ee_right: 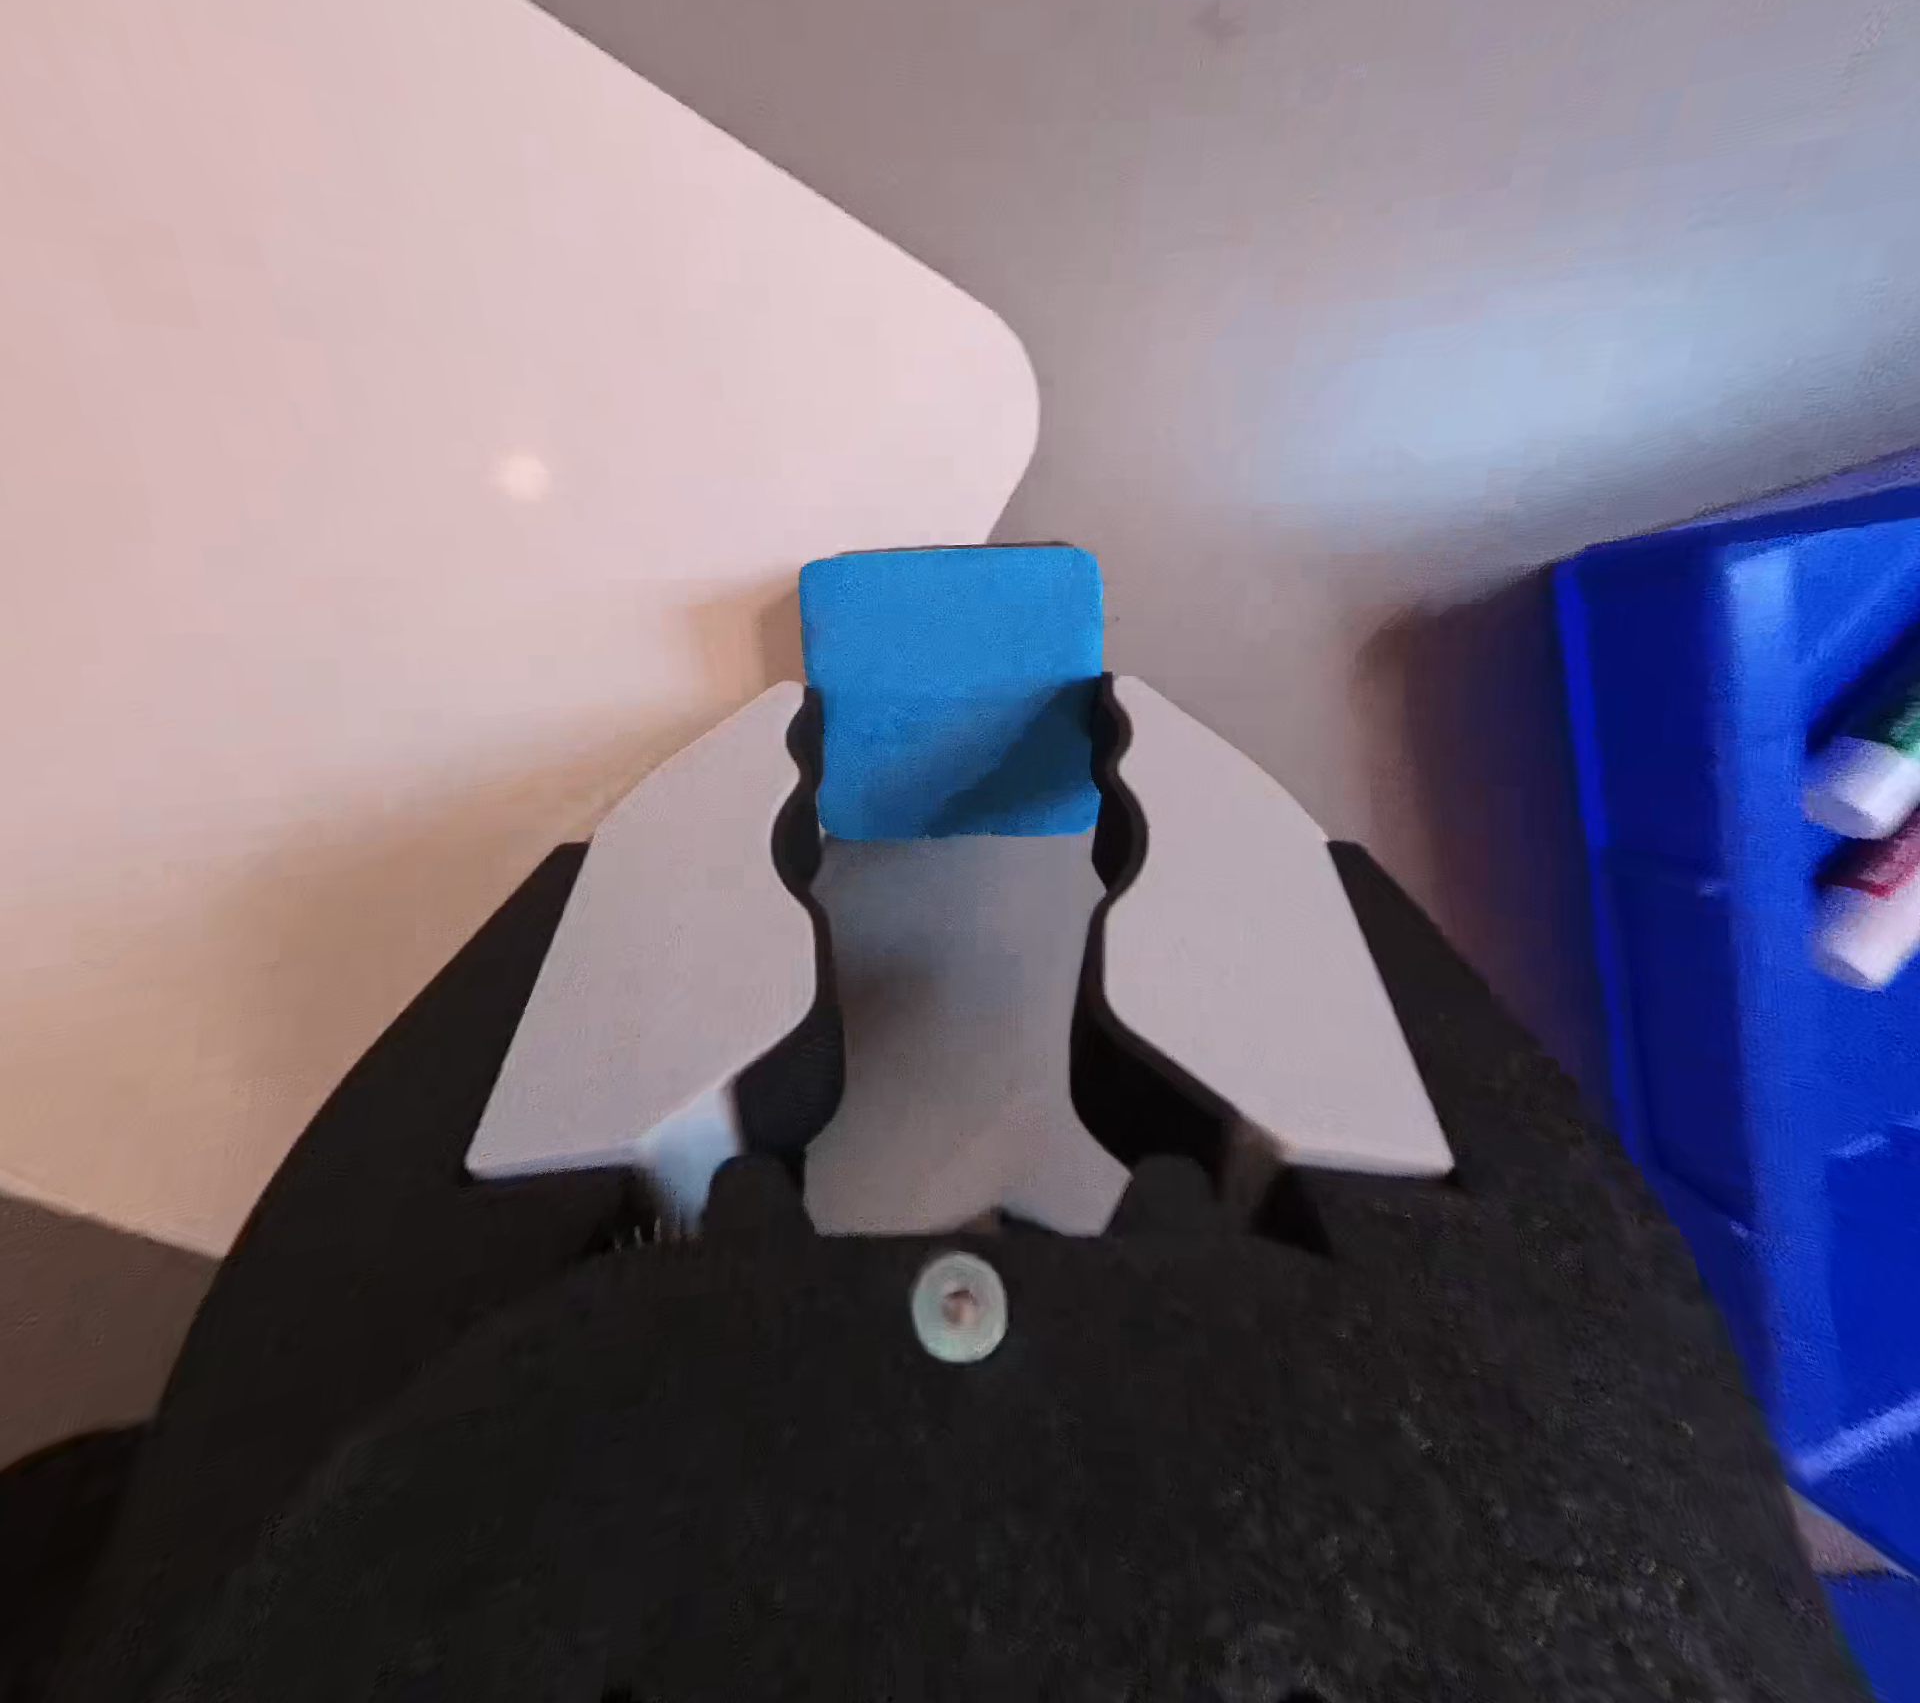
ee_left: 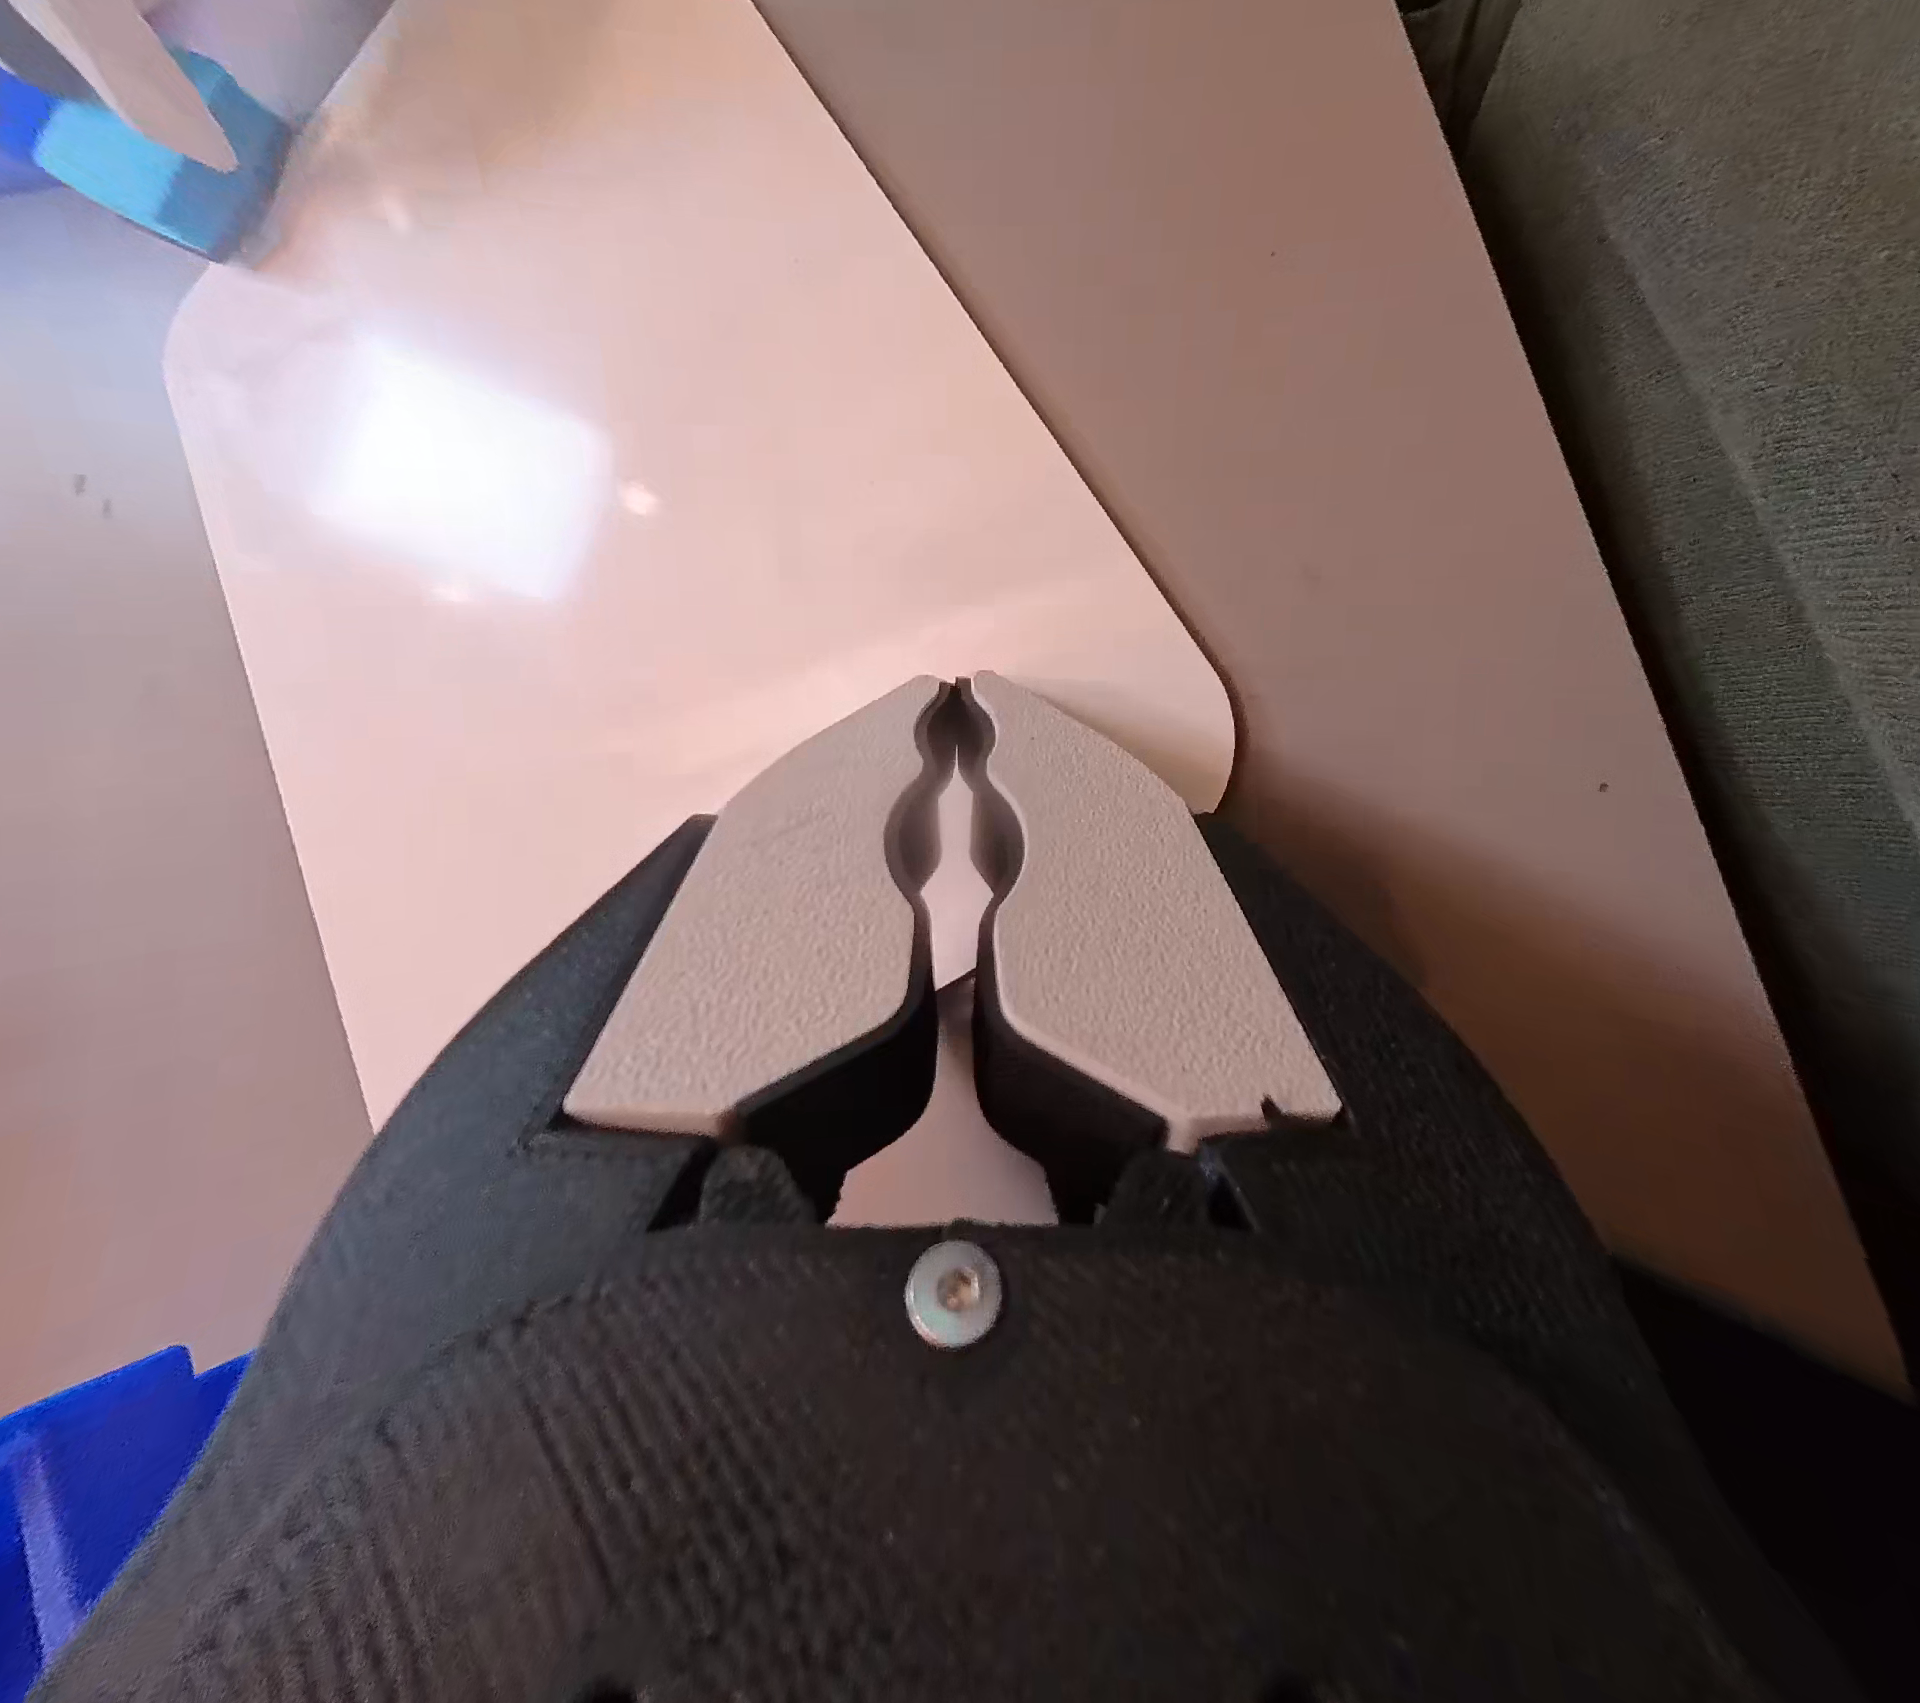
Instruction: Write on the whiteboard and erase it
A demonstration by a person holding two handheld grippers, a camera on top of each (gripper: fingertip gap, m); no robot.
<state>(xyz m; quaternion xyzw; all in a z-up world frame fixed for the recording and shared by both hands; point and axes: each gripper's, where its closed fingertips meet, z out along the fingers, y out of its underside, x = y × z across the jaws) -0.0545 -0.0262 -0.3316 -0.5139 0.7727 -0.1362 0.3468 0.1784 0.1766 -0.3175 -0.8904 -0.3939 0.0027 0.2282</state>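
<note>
Gripping blue eraser (ee_right: 951,697), right hand-held gripper (ee_right: 951,723)

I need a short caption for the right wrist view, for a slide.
Right gripper holds a blue eraser at the whiteboard corner, beside a blue bin of markers.

No legible text, labels or numbers anywhere.

Pale pinkish-white, glossy whiteboard (ee_left: 644,448), on a duller beige-grey table (ee_left: 1195,219). Light blue eraser (ee_right: 948,697) at the whiteboard's corner, between light grey fingers (ee_right: 675,915) on a black, ribbed body. Deep blue bin (ee_right: 1714,822) right of the whiteboard, holding white markers (ee_right: 1860,780) with green and dark red bands. Olive-grey upholstery (ee_left: 1714,406) beyond the table.
</note>
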